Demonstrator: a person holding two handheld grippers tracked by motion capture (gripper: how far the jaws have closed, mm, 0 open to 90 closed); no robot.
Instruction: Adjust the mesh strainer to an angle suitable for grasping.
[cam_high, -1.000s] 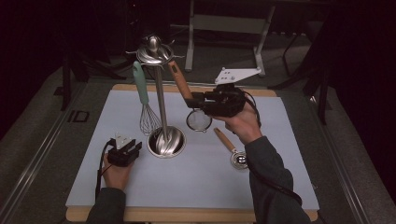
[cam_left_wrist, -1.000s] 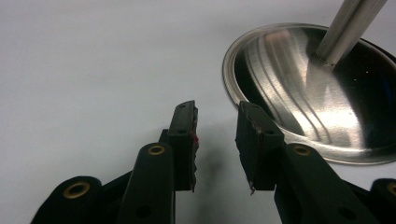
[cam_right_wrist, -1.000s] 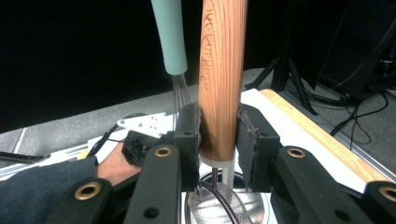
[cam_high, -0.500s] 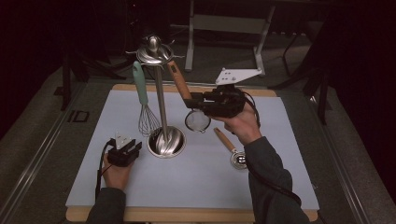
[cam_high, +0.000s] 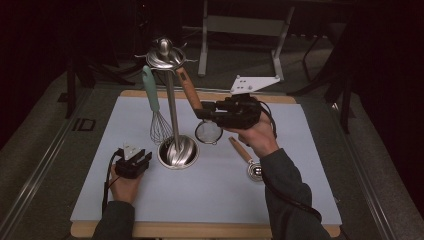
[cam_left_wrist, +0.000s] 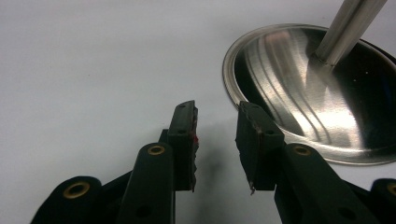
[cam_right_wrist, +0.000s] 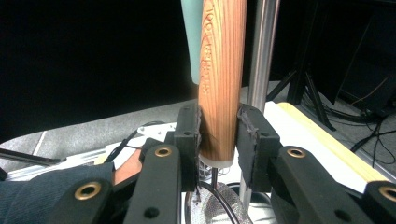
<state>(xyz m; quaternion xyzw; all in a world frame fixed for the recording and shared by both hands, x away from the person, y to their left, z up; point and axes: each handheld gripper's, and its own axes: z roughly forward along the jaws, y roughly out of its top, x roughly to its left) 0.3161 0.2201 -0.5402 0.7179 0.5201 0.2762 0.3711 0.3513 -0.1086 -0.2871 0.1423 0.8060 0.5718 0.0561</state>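
A steel utensil stand (cam_high: 167, 100) rises from a round base (cam_high: 177, 152) on the pale mat. A teal-handled whisk (cam_high: 152, 102) hangs from its top. My right gripper (cam_high: 210, 113) is shut on the wooden handle (cam_high: 189, 89) of a small mesh strainer (cam_high: 208, 132), whose upper end leans at the stand's top. In the right gripper view both pads press the wooden handle (cam_right_wrist: 219, 79), with the mesh (cam_right_wrist: 219, 200) just below. My left gripper (cam_high: 134, 161) rests low on the mat left of the base, open. In its own view the left gripper (cam_left_wrist: 217, 114) holds nothing, with the base (cam_left_wrist: 317, 93) just to the right.
Another wooden-handled utensil (cam_high: 245, 156) lies on the mat (cam_high: 300, 165) right of the base, below my right forearm. A wooden table edge (cam_high: 200, 229) borders the mat. Dark stands and cables sit on the floor beyond the table.
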